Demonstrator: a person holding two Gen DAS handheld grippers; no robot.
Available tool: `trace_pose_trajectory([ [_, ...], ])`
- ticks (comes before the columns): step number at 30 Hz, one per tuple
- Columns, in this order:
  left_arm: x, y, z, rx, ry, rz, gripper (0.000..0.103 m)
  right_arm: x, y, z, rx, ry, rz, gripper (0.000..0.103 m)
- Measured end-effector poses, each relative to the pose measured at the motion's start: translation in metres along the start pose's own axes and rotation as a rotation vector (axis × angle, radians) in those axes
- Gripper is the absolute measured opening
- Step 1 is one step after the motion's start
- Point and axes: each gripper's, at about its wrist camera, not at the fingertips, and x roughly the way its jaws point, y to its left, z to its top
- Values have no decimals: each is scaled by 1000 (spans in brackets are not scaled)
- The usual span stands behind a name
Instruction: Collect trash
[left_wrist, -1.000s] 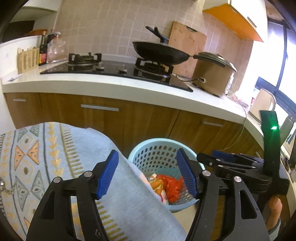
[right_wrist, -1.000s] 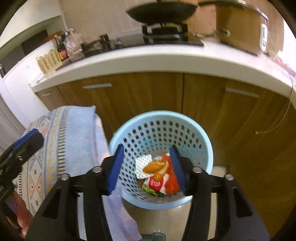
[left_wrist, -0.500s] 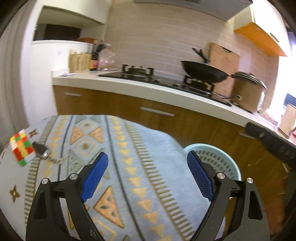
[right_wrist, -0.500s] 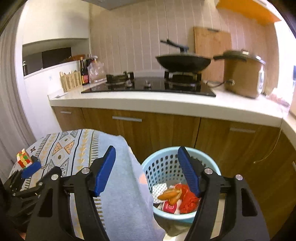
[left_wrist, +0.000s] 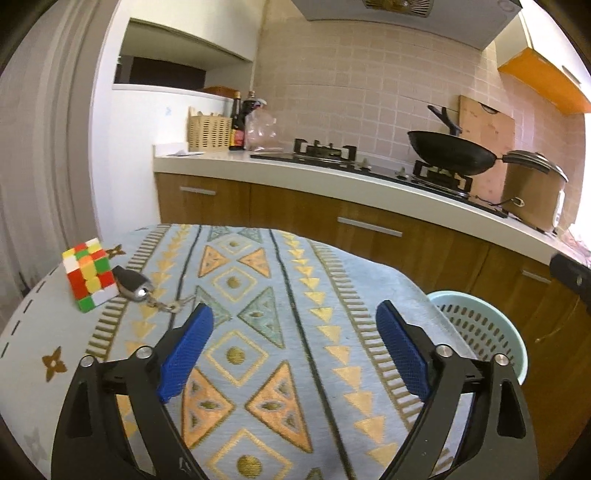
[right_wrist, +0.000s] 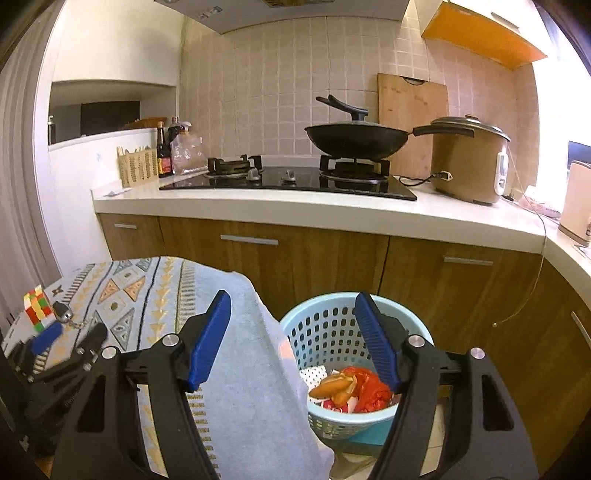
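Both grippers empty: left gripper (left_wrist: 291, 347) gapes wide over the cloth (left_wrist: 258, 295), right gripper (right_wrist: 291, 336) wide too, beside the basket (right_wrist: 332, 306). Trash (right_wrist: 354, 387) sits in the basket. Looks nearly done; only cube (left_wrist: 86, 275) and keys (left_wrist: 133, 286) left, probably not trash.

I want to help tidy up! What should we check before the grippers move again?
1. Left gripper fingers open, nothing held: ok.
2. Right gripper fingers open, nothing held: ok.
3. Blue laundry-style basket upright beside the table: ok.
4. Trash lying inside the basket: ok.
5. Rubik's cube and car key are not trash, leave them: ok.
6. More trash left on the patterned tablecloth: cannot tell.
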Motion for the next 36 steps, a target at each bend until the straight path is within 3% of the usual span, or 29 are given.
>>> trace_pose_trajectory([
  [5, 3, 5, -2, -18, 15, -9, 89, 6, 3, -8, -9, 19, 0, 66],
  [17, -5, -12, -8, 55, -19, 17, 89, 9, 1, -7, 0, 14, 9, 66],
  [36, -4, -11, -9, 36, 6, -10, 92, 9, -2, -8, 10, 23, 11, 67],
])
